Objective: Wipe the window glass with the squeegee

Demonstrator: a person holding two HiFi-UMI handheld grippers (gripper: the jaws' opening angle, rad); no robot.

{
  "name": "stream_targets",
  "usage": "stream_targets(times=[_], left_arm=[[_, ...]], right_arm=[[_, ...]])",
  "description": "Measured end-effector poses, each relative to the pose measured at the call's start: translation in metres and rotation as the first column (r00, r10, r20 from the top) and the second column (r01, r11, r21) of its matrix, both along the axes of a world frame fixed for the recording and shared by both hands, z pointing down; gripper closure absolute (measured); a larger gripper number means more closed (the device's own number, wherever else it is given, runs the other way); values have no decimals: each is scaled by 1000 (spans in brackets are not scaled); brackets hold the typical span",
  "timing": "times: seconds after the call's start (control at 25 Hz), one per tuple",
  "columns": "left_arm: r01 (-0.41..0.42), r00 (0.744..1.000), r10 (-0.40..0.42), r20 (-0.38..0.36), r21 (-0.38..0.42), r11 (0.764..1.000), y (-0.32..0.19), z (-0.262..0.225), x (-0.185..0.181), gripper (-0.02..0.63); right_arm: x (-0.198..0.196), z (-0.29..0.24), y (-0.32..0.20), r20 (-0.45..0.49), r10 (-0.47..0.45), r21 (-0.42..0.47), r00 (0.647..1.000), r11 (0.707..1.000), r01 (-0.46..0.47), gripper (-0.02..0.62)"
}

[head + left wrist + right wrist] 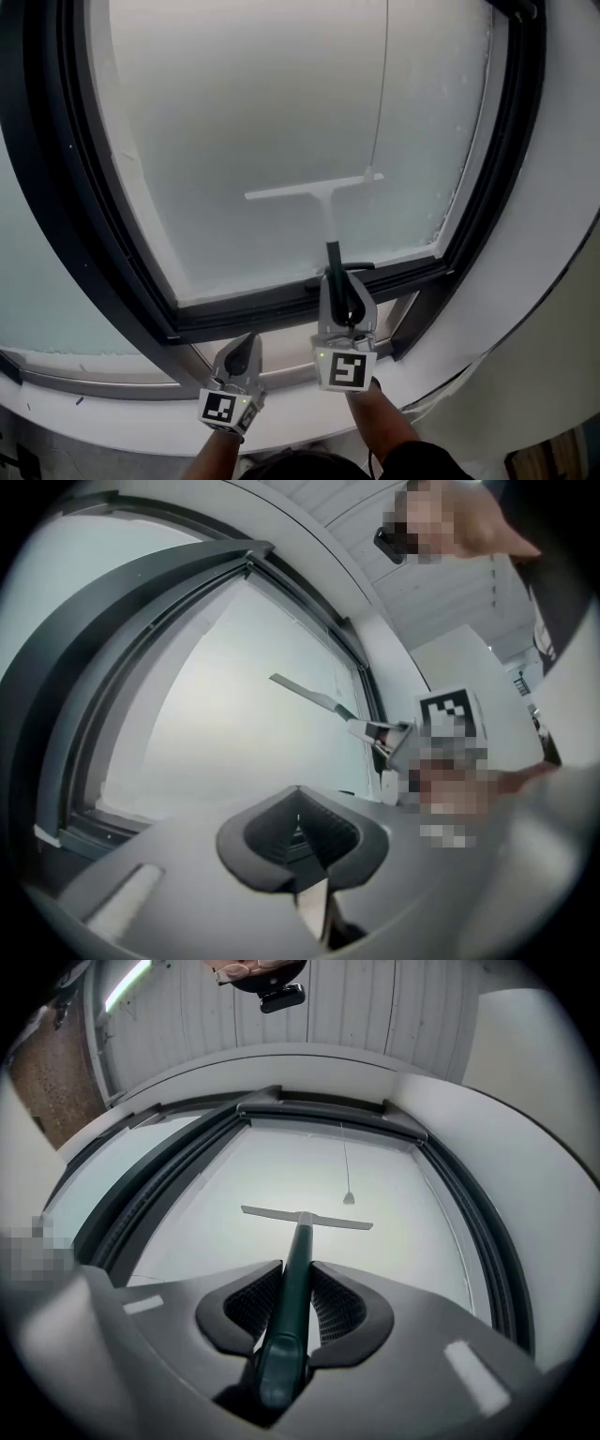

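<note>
Nearest, the left gripper [246, 343] hangs low over the white sill [141, 412] with its jaws pressed together on nothing, and just beside it the right gripper [342, 292] pinches the dark green handle of the squeegee [314, 188]. The handle reaches up past the dark window frame [262, 309], and the pale blade lies level across the lower middle of the window glass [262, 103] (frosted, nothing shows through). A thin cord [385, 84] hangs down the pane, ending near the blade's right tip.

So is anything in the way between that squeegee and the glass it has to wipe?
Nothing visible blocks it. The right gripper holds the squeegee with its blade at the window glass; a thin cord hangs near its right end.
</note>
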State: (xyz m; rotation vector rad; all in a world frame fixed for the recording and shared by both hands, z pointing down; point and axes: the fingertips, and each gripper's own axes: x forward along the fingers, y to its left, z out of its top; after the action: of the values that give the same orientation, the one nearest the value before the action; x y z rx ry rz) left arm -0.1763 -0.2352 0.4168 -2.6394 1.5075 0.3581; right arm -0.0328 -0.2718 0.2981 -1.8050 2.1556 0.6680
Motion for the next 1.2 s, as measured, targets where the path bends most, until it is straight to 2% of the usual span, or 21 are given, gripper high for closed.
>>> stream_targets(times=[0.12, 0.32, 0.52, 0.6, 0.8, 1.0, 1.2], left_arm=[[19, 1000, -18, -13, 29, 999, 1, -11, 19, 606], [65, 997, -63, -49, 48, 997, 1, -22, 38, 606], [60, 998, -63, 28, 96, 994, 2, -41, 39, 606], [56, 998, -61, 34, 121, 991, -1, -54, 32, 606], [22, 999, -29, 42, 148, 989, -7, -68, 21, 606], [-47, 998, 41, 47, 136, 990, -6, -68, 30, 606], [-81, 996, 75, 45, 152, 985, -14, -72, 38, 606]], right_arm=[[16, -45, -6, 32, -28, 85, 999, 996, 25, 499], [36, -119, -26, 28, -49, 192, 998, 980, 43, 499], [47, -181, -46, 81, -66, 254, 995, 966, 43, 499], [47, -197, -51, 86, -53, 270, 995, 962, 28, 499], [40, -214, -55, 98, -34, 265, 995, 964, 7, 499], [41, -212, -58, 57, 59, 261, 997, 963, -72, 499], [42, -194, -67, 82, 32, 205, 996, 978, -48, 499]])
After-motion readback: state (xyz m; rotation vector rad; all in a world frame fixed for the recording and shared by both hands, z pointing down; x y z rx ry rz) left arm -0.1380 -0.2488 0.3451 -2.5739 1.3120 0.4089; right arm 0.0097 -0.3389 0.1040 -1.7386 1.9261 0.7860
